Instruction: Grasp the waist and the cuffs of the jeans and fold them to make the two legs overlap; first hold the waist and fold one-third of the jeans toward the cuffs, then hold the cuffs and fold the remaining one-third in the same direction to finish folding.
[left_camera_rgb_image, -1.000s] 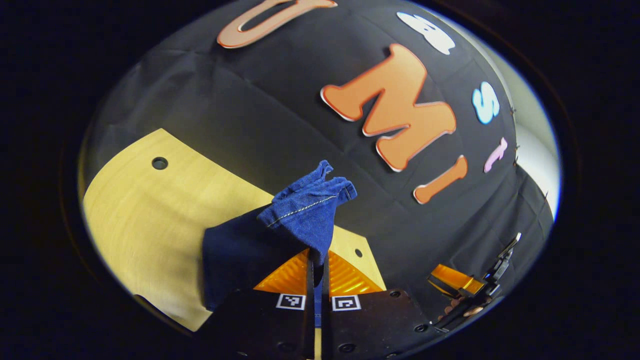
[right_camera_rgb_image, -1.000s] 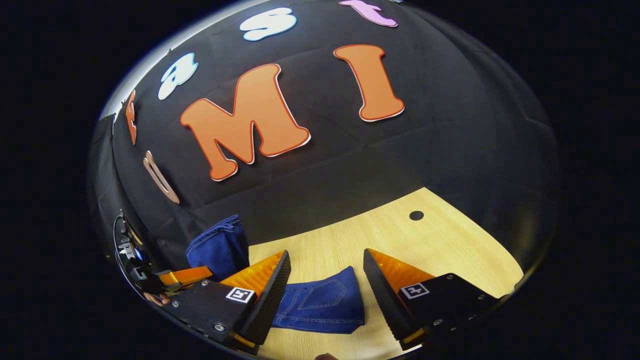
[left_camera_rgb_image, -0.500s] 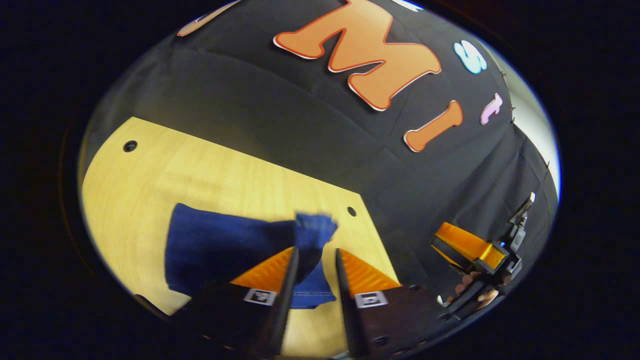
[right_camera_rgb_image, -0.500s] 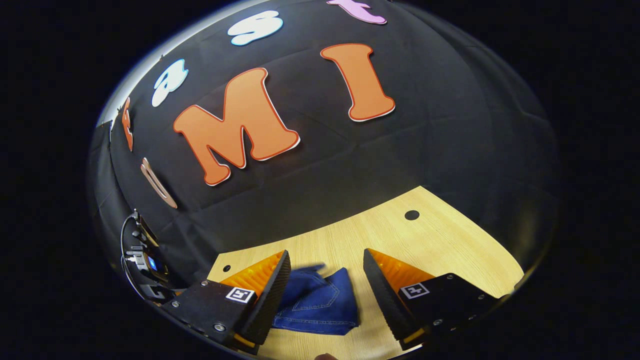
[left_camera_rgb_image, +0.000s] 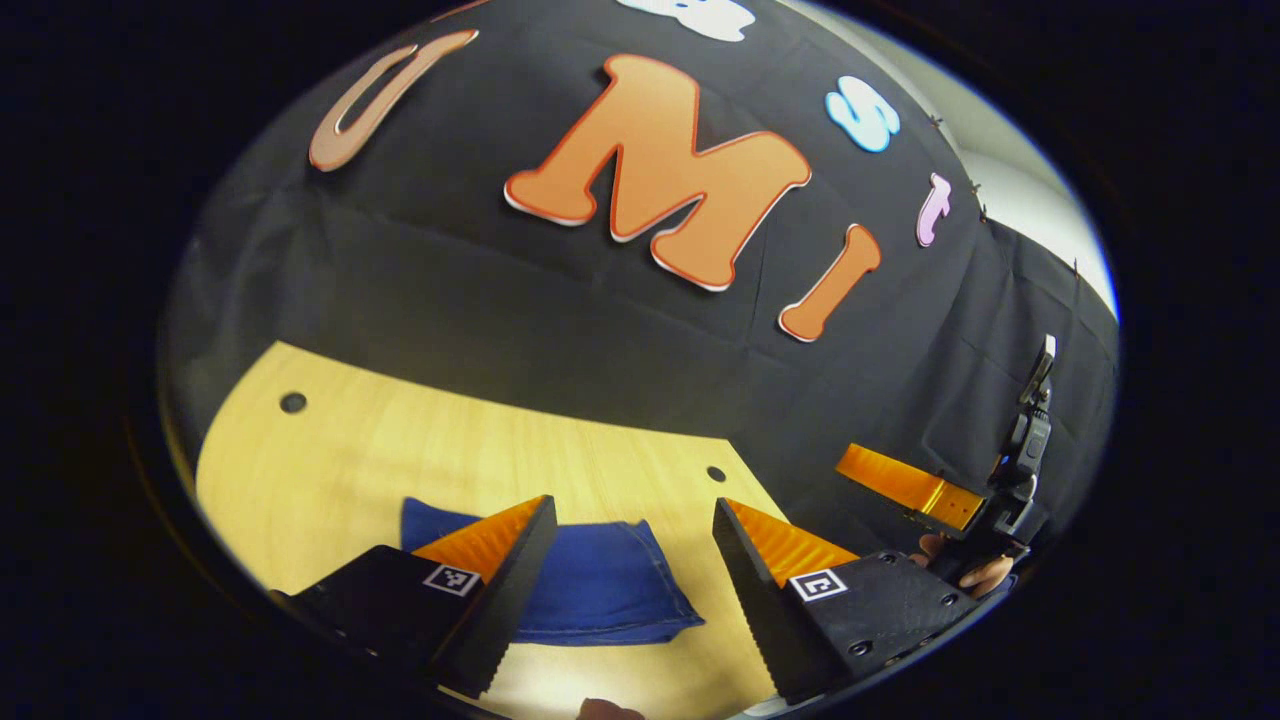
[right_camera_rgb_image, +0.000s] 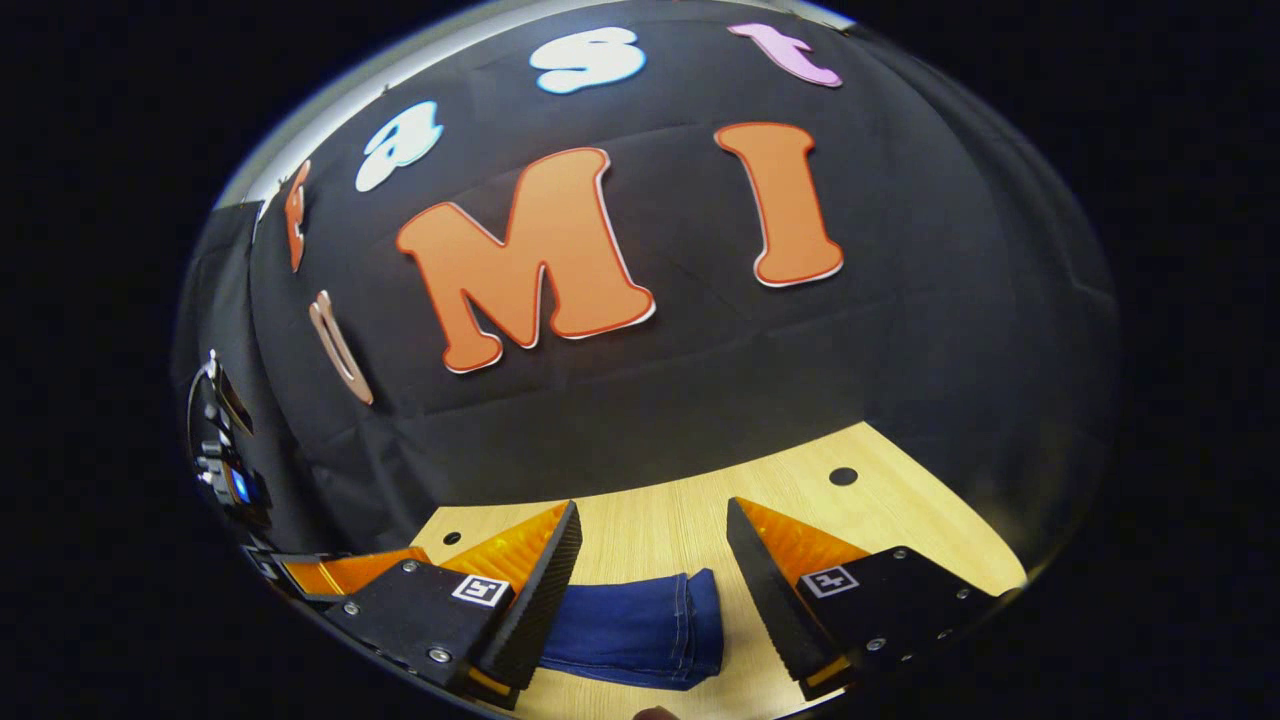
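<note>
The jeans lie flat on the wooden table, folded up into a small blue bundle. No box or basket is here; the table is the thing that holds them. In the left gripper view, the left gripper hangs a little above the jeans with its two fingers spread wide apart. Nothing is pinched between them, and the blue bundle shows through the gap. One finger covers the left part of the bundle. The table has small round holes, one far off to the left and one near the back edge. Off to the right in this view is the right gripper, held by a hand out past the edge of the table, in front of the black cloth wall. In the right gripper view, the right gripper also has its fingers spread wide and holds nothing. Here the jeans show a stitched folded edge on their right side, which the left gripper view does not make clear. They seem to sit low between the fingers, but it is hard to tell how far below. At the left rim of this view is the left gripper, partly hidden, with some dark gear above it that is too small to make out.
</note>
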